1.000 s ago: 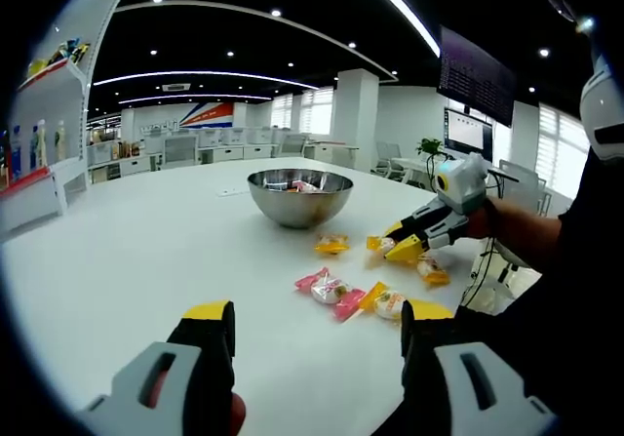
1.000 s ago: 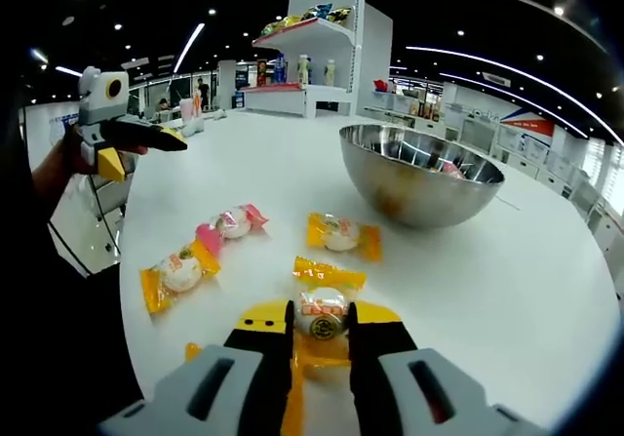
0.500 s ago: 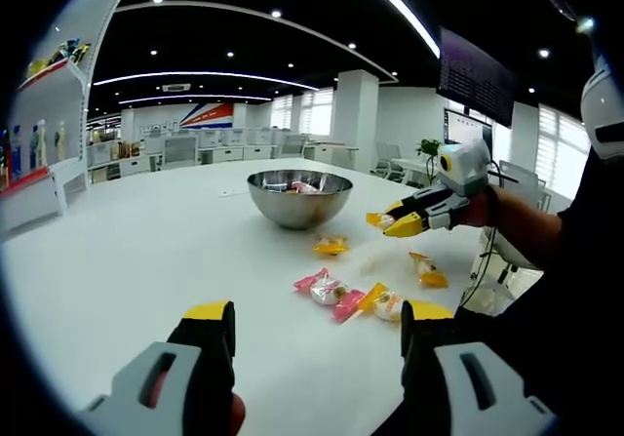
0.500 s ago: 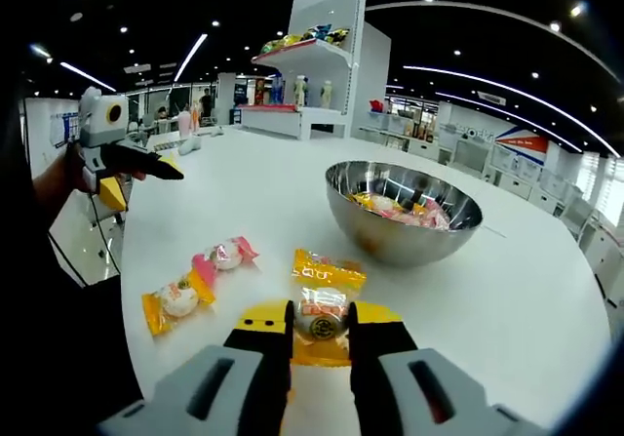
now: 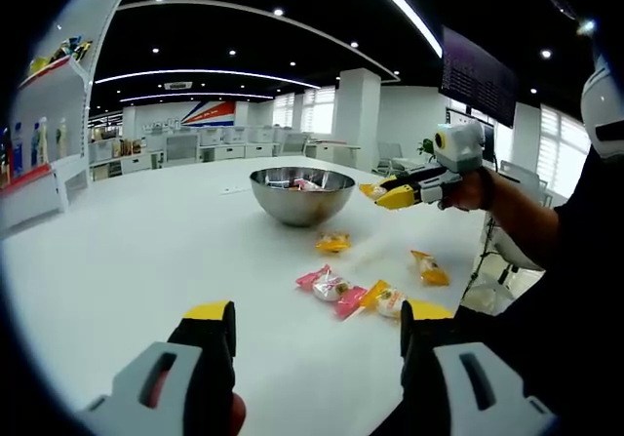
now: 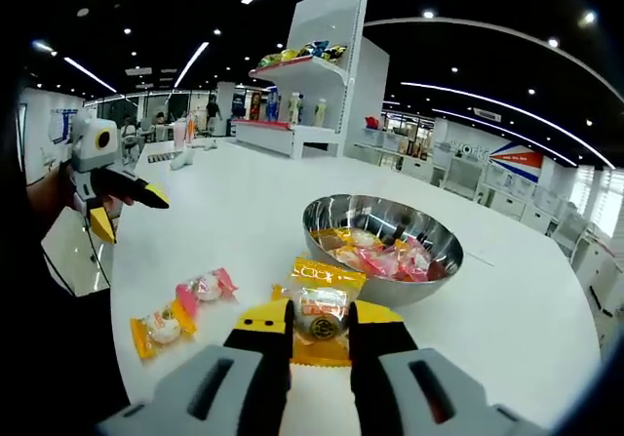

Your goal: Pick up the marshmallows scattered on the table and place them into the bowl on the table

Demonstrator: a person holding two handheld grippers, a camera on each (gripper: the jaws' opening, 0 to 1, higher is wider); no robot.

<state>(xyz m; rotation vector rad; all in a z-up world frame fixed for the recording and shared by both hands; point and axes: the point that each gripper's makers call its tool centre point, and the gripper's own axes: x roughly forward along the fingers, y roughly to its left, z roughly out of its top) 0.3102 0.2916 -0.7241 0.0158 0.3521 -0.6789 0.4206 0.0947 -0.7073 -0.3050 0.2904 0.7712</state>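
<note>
Jaws of right gripper (image 6: 320, 321) clamp marshmallow (image 6: 321, 304), long axis pointing toward bowl (image 6: 382, 259).

The right gripper (image 6: 321, 331) pinches a yellow-wrapped marshmallow (image 6: 322, 308), raised before the steel bowl (image 6: 381, 251) of sweets; two wrapped marshmallows (image 6: 182, 305) lie to its left.

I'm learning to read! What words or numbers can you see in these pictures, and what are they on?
Wrapped marshmallow held in the right gripper: red print on the wrapper, too blurred to read.
Far wall sign: grey letters, too small to read.
Dark wall screen: rows of text, too small to read.
Nothing else carries text.
</note>
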